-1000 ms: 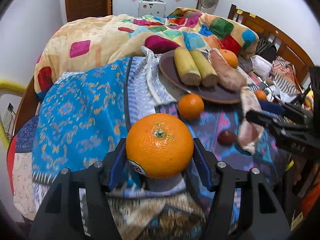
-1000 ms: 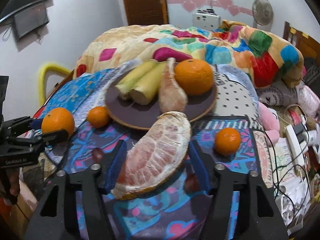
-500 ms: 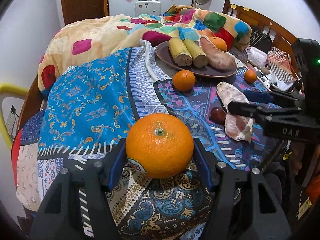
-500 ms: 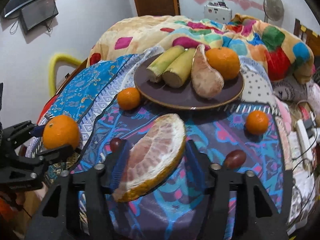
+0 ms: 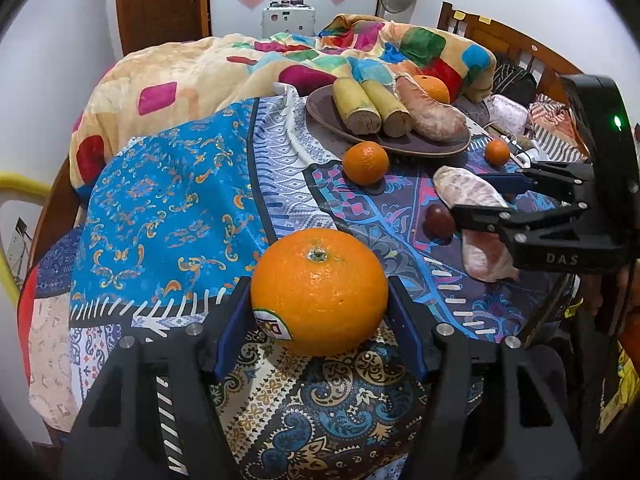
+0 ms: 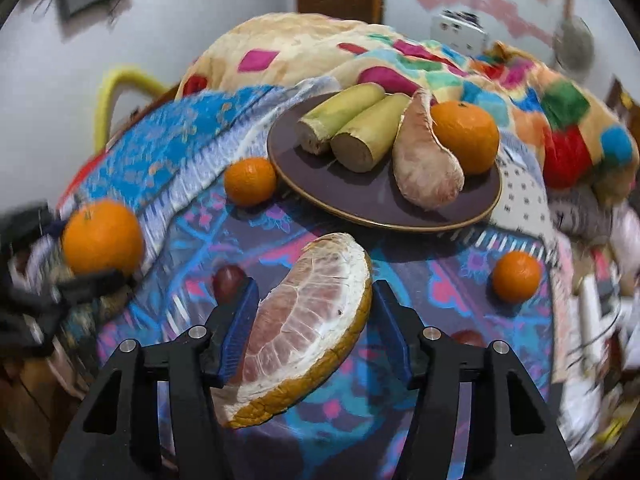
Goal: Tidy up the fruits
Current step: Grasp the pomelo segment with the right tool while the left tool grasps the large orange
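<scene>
My left gripper (image 5: 320, 300) is shut on a large orange (image 5: 319, 290) with a sticker, held above the near edge of the cloth-covered table. My right gripper (image 6: 314, 312) is shut on a pomelo wedge (image 6: 304, 332); in the left wrist view this wedge (image 5: 472, 200) is at the right. A dark plate (image 6: 360, 200) at the back holds two sugarcane pieces (image 6: 360, 136), a peeled pomelo segment (image 6: 424, 160) and an orange (image 6: 466, 136). Two small tangerines (image 6: 250, 180) (image 6: 516, 276) and a dark red fruit (image 6: 228, 280) lie on the cloth.
A patterned cloth (image 5: 168, 200) covers the table. A bright patchwork blanket (image 5: 240, 64) is heaped behind the plate. A wooden headboard (image 5: 512, 48) and clutter are at the right, a yellow chair frame (image 5: 16, 188) at the left.
Both grippers have drawn back from the plate toward the table's near edge, still holding their fruit. The plate now looks farther away in both views.
</scene>
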`<state>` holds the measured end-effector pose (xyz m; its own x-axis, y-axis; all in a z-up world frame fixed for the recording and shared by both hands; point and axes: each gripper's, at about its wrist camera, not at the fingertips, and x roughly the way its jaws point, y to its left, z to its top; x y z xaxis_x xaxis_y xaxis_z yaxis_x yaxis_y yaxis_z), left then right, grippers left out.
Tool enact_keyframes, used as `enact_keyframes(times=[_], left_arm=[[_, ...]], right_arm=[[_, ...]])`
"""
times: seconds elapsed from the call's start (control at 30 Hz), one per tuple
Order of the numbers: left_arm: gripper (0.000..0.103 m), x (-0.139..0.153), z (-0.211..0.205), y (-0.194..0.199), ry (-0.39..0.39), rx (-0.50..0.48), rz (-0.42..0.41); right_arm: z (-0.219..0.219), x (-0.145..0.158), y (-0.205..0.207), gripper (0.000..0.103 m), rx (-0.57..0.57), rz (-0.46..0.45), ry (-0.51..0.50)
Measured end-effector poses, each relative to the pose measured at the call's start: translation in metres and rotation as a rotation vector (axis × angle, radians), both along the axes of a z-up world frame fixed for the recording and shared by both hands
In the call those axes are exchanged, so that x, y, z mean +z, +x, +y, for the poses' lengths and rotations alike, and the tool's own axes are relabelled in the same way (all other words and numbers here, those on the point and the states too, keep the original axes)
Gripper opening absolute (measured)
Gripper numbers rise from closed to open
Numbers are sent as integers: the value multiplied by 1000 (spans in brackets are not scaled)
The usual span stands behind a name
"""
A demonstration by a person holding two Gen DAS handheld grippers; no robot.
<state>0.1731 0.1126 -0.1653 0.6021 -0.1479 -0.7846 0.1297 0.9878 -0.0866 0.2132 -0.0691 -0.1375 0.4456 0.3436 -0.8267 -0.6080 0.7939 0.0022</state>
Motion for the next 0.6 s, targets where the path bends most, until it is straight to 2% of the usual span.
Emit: enact_keyframes(times=[0.1,0.23,0.3,0.5,0.6], left_arm=[[65,1,0,1,4,2,5],[66,6,-2,1,17,-5,-9],[71,9,-2,0,16,-2,-32],[71,6,4,1,1,5,-23],[71,5,4,2,1,7,-23]], right_arm=[[-3,1,-3,54,13,-16,-26],[-8,2,-11,55,-48,-28,-23],[-10,2,-17,55,-79,-36,-14],[-21,-2,-21,55,-165,-1,86],[-23,-4,-23,55,-183,-11,124]])
